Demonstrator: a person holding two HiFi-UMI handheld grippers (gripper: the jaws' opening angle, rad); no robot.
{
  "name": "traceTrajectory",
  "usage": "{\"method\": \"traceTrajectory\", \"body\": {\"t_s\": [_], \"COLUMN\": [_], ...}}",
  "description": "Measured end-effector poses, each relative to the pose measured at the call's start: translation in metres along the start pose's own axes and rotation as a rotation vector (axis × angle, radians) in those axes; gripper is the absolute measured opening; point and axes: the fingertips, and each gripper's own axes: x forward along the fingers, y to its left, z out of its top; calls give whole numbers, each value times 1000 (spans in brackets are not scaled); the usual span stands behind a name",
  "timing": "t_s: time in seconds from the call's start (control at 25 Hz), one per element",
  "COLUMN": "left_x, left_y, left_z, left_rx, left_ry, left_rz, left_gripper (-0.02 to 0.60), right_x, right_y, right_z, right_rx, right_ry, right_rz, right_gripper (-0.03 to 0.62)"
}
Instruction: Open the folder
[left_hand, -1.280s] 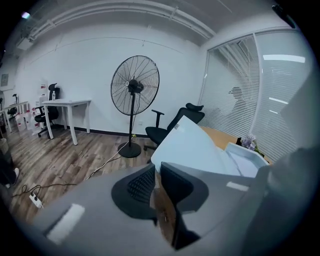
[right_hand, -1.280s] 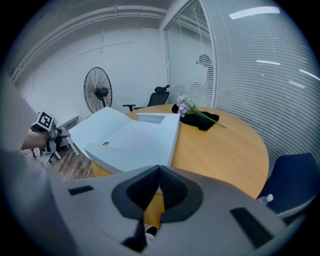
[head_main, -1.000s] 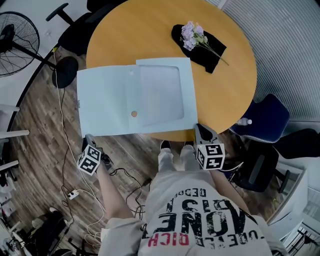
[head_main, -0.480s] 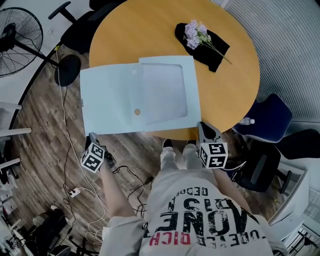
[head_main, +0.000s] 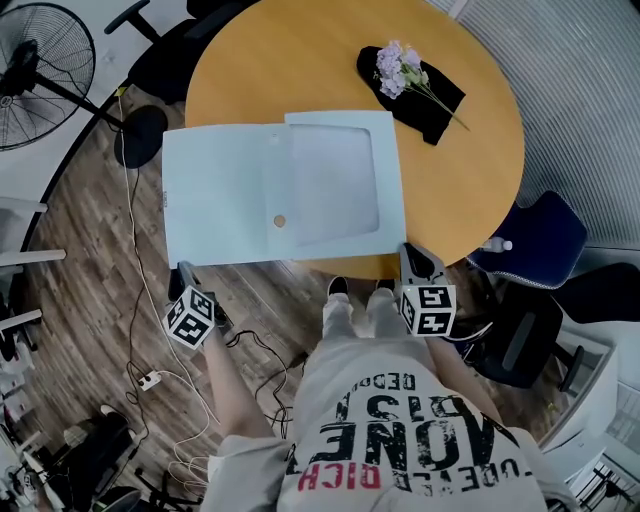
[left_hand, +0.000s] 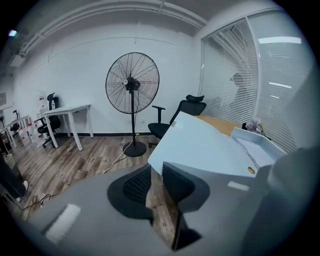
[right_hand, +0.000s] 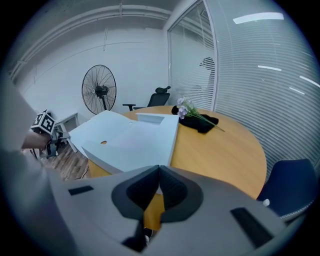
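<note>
One folder (head_main: 220, 195), one fan (head_main: 45, 50), one flower sprig (head_main: 398, 68)

Left gripper (head_main: 184, 272) hung at the near left, jaws easing apart with nothing between them; right gripper (head_main: 413, 256) pointed downward at near right, jaws together.

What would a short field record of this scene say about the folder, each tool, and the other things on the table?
folder: lies open, left flap past the table edge
left tool: off the table, by the folder's near left corner, jaws opening, nothing between them
right tool: at the table's near edge, jaws together, empty
also on table: flowers on a black cloth, far side
</note>
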Motion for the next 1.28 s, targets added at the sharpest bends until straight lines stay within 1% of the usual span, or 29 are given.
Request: {"method": "traceTrajectory", "body": {"t_s": [0.28, 0.56, 0.76, 1.0, 1.28], "left_x": [-25, -57, -83, -98, -122], "left_y": [-7, -23, -41, -55, -76], "left_z": [24, 51, 74, 85, 99], "left_rx": [45, 66, 131, 150, 176], "left_ry": [-86, -187, -263, -304, -362], "left_rz": [-26, -60, -97, -142, -225], "left_gripper": [71, 72, 89, 98, 149], "right_x": [-1, 0, -1, -8, -22], "right_y": [2, 2, 2, 10, 26], "right_z": [0, 0, 3, 21, 44], "right_rx": [-8, -19, -21, -9, 26], "right_ry": [3, 11, -12, -88, -143], "right_rz": [-13, -21, -21, 24, 107], "right_gripper": [12, 13, 13, 14, 14]}}
